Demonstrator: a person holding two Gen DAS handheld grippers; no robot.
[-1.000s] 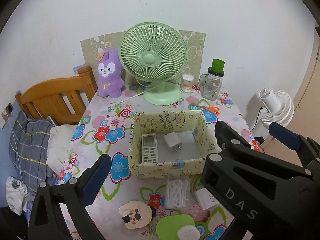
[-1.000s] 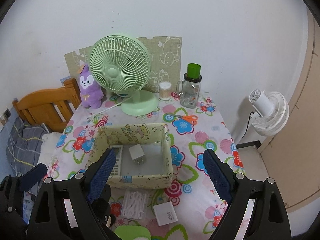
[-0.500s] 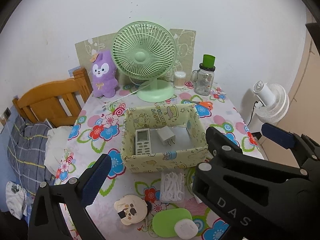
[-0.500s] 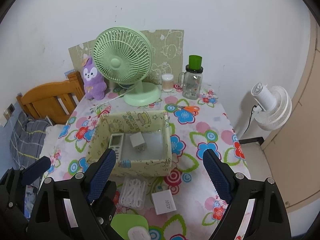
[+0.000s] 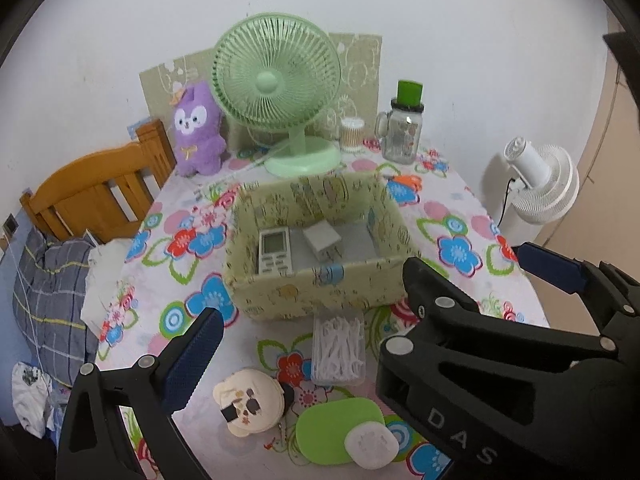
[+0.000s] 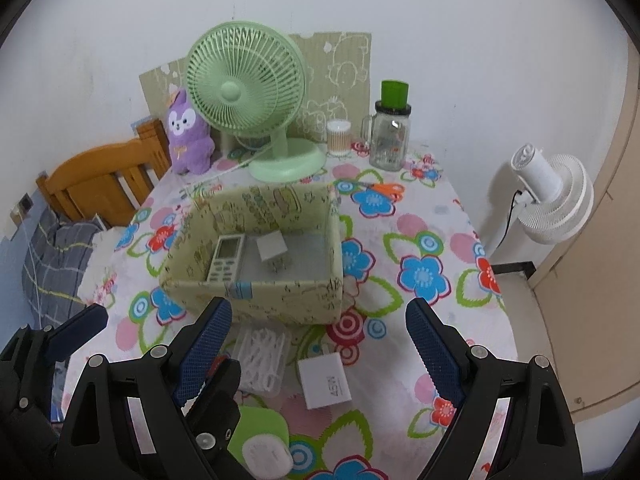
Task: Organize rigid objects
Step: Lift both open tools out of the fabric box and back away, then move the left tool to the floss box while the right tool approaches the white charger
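Two items lie inside the patterned box (image 5: pixel 320 292) in the left wrist view: a remote control (image 5: pixel 274 251) and a white charger (image 5: pixel 322 241). The left gripper (image 5: pixel 304 344) is spread wide, holding nothing.

Right wrist view: the right gripper (image 6: pixel 320 344) likewise gapes empty above a white adapter (image 6: pixel 325 379) lying beside the floss-pick case (image 6: pixel 262 360), both just outside the box's near wall.
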